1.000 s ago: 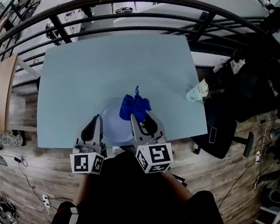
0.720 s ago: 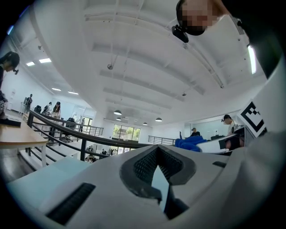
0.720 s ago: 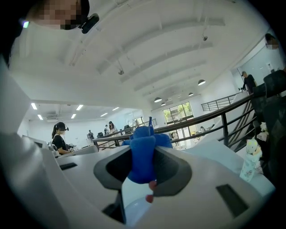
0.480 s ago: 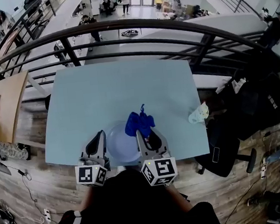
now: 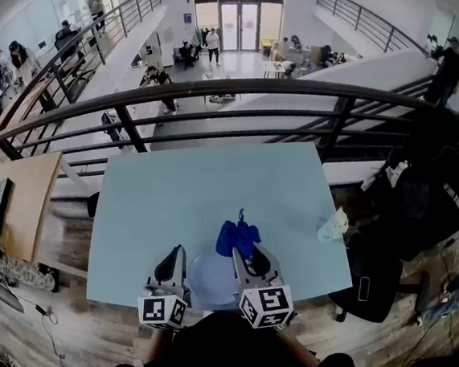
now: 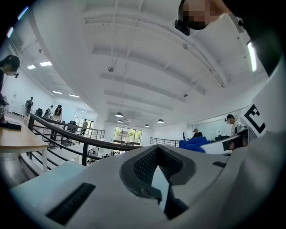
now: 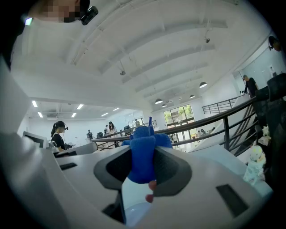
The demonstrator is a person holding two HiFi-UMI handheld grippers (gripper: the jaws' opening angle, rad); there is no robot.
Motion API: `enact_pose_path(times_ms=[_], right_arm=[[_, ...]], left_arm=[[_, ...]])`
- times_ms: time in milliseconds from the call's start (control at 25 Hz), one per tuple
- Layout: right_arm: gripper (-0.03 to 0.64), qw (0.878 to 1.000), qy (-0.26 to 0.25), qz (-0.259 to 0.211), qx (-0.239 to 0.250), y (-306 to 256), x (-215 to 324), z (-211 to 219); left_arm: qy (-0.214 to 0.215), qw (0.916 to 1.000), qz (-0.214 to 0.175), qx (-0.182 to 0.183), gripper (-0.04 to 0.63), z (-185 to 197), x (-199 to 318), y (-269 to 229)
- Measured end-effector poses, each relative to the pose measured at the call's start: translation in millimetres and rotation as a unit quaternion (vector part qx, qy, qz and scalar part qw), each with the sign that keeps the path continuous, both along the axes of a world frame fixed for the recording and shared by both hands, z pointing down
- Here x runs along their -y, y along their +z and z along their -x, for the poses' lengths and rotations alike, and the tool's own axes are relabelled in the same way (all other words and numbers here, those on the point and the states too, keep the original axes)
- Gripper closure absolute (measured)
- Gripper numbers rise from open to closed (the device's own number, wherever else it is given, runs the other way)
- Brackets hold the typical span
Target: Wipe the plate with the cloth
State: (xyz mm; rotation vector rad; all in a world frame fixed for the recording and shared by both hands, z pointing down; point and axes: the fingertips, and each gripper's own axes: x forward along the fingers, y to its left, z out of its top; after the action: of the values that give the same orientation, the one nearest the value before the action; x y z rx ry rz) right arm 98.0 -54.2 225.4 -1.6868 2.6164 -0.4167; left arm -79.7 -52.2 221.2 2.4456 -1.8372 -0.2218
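A round, smooth, pale-blue plate (image 5: 210, 279) sits at the near edge of the matte blue table (image 5: 214, 188). The left gripper (image 5: 177, 256) is clamped on the plate's thin left rim. The right gripper (image 5: 241, 252), closed tight, pinches a soft, crumpled blue cloth (image 5: 237, 236) by the plate's far right rim

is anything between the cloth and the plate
Nothing visible does. The cloth, held in the right gripper, is right at the plate's far right rim; the left gripper holds its left edge.
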Motion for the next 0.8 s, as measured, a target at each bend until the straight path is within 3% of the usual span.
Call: enact_pose_path(times_ms=[800], right_arm=[[0.499,1.000,-0.005,0.004,-0.013,4.2,6.7,-0.6]], left_arm=[[-0.007,0.9999,0.009,0.005,0.594,4.8,3.8,7.7]])
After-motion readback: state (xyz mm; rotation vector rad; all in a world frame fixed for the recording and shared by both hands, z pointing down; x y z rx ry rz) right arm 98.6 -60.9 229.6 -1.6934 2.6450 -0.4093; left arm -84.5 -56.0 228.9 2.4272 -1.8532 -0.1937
